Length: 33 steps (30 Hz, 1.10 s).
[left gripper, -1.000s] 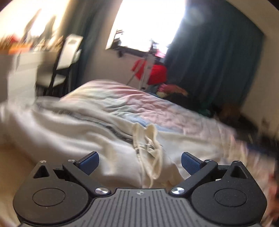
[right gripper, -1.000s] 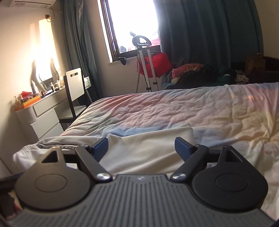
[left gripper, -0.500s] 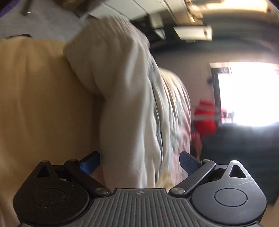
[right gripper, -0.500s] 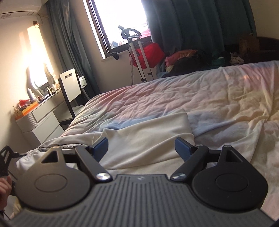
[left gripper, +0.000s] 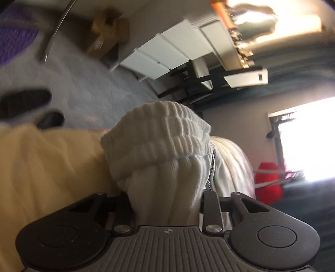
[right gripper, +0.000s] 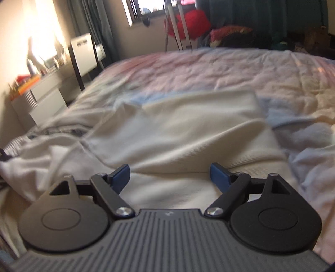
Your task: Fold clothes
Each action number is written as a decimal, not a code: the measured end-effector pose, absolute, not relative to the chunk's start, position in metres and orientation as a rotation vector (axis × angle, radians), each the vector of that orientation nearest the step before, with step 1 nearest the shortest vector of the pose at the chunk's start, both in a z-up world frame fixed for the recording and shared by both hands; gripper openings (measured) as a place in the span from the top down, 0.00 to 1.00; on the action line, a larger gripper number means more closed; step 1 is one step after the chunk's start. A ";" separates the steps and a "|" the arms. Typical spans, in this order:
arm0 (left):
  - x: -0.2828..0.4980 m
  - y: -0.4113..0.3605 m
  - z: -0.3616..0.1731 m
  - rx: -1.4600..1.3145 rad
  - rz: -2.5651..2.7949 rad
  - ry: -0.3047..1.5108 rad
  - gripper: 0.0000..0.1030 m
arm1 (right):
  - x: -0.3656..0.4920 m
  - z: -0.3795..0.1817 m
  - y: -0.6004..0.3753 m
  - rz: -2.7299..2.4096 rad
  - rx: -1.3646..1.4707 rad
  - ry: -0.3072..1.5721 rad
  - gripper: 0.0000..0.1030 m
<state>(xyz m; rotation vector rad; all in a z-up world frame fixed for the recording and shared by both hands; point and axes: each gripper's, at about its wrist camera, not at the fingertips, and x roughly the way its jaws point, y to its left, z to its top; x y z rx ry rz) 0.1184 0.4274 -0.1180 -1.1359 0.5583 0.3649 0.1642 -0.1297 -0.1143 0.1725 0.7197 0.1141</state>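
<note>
The white garment [left gripper: 167, 159] is thick, ribbed at the band and soft, with a zip running down beside the bunched part; I judge it light but floppy, so it will sag and drag wherever I do not hold it. My left claw [left gripper: 165, 200] is clamped on a gathered wad of it just below the ribbed band [left gripper: 156, 134], cloth filling the space between the fingers. That band is the firmest cloth in sight and the best place to grip, since the stretch knit there should resist slipping, whereas the plain body would likely slide out of a shallow pinch.

In the right wrist view the rest of the pale clothing [right gripper: 184, 134] lies spread and rumpled on the bed [right gripper: 251, 69], partly doubled over itself, with a looser white heap to the left near the bed's edge. Whether that is one garment or two I cannot tell.

My left claw is rolled hard onto its side, so the room reads tilted in its view, with the drawers [left gripper: 167, 54] and the floor above the cloth. My right claw [right gripper: 170, 173] is level, spread wide and empty, low over the cream fabric and pointing across the bed toward the window [right gripper: 146, 8].
</note>
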 end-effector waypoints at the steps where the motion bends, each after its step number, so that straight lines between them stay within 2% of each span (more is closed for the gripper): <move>1: 0.120 0.423 -0.109 -1.073 0.364 0.547 0.78 | 0.165 -0.116 -0.124 0.101 0.141 0.720 0.15; 7: 0.123 0.367 -0.045 -0.642 0.341 0.415 0.81 | 0.153 -0.093 -0.136 0.114 0.197 0.662 0.18; 11: 0.111 0.310 -0.001 -0.456 0.305 0.298 0.83 | 0.142 -0.070 -0.155 0.132 0.280 0.604 0.18; 19: 0.098 0.155 0.065 -0.307 0.209 0.124 0.85 | 0.125 -0.035 -0.227 0.030 0.420 0.476 0.18; 24: 0.114 0.033 0.063 -0.193 0.158 0.050 0.85 | 0.117 -0.030 -0.279 -0.048 0.514 0.409 0.18; 28: 0.128 -0.060 0.035 -0.089 0.083 0.044 0.85 | 0.117 -0.039 -0.303 -0.060 0.592 0.395 0.18; 33: 0.152 -0.168 -0.045 0.134 -0.034 0.136 0.85 | 0.117 -0.049 -0.334 -0.074 0.690 0.377 0.17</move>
